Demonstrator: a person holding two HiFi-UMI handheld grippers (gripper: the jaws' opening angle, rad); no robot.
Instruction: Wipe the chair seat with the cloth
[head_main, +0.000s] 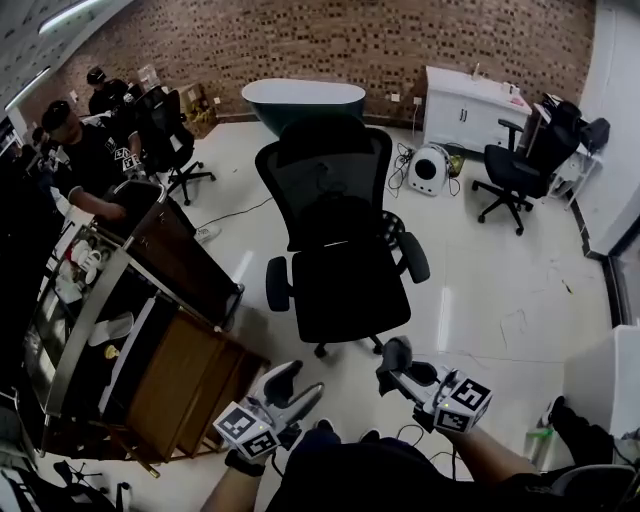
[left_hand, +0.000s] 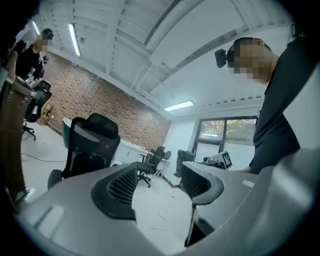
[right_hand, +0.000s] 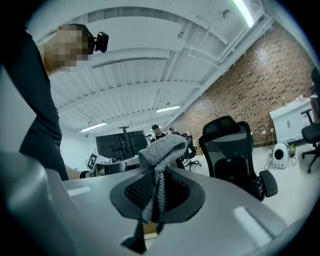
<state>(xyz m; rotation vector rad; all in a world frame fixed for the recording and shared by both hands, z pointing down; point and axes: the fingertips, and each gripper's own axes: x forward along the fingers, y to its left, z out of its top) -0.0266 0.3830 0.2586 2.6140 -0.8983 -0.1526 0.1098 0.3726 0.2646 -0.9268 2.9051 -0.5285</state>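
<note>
A black mesh office chair (head_main: 340, 230) stands in the middle of the floor, its seat (head_main: 350, 290) bare and facing me. My right gripper (head_main: 396, 354) hovers just in front of the seat's near edge, shut on a grey knitted cloth (right_hand: 162, 149) that bunches out above its tips (right_hand: 157, 192). The chair (right_hand: 235, 155) shows to the right in the right gripper view. My left gripper (head_main: 302, 380) hangs lower left of the seat, open and holding nothing (left_hand: 157, 182). In the left gripper view the chair (left_hand: 92, 145) stands off to the left.
A brown wooden cart (head_main: 185, 375) stands close on my left, with seated people (head_main: 85, 150) beyond it. A second office chair (head_main: 515, 165), a white cabinet (head_main: 470, 100), a dark green tub (head_main: 300, 98) and a round white appliance (head_main: 430, 168) line the far side.
</note>
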